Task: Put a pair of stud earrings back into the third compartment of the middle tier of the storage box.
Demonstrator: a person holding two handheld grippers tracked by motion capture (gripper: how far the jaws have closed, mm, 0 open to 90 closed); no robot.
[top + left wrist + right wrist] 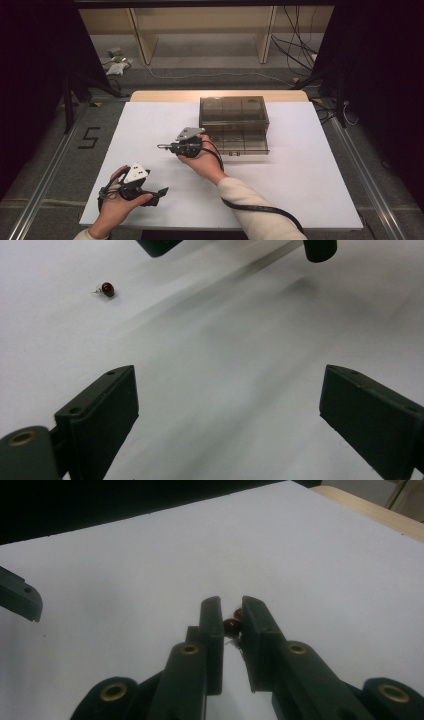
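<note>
Caught mid-carry, apparently. Right gripper point(231, 611) closed narrowly on a small dark-red bead earring point(230, 625), pinched between the jaw tips, a thin wire post dangling below; a second red bead peeked just behind the first, whether held or lying on the sheet could not be told. Seen from the high view, right gripper point(161, 147) held above the middle of the white table sheet point(300, 190), jaws pointing left, hand just near-left of the smoky clear drawer organiser point(234, 125), whose lower drawer stood pulled out toward the near side, compartments showing. Left gripper point(162, 191) parked low at the near-left of the sheet, jaws spread wide with nothing between them. Another red bead earring point(107, 288) lay loose on the sheet, far-left in the left gripper view, well apart from those jaws.

Judged as the step of moving a picked earring toward the open drawer. Next called for: swinging the tips right and over a compartment, keeping the pinch steady, then releasing from low above it so the bead would not bounce or roll out.
</note>
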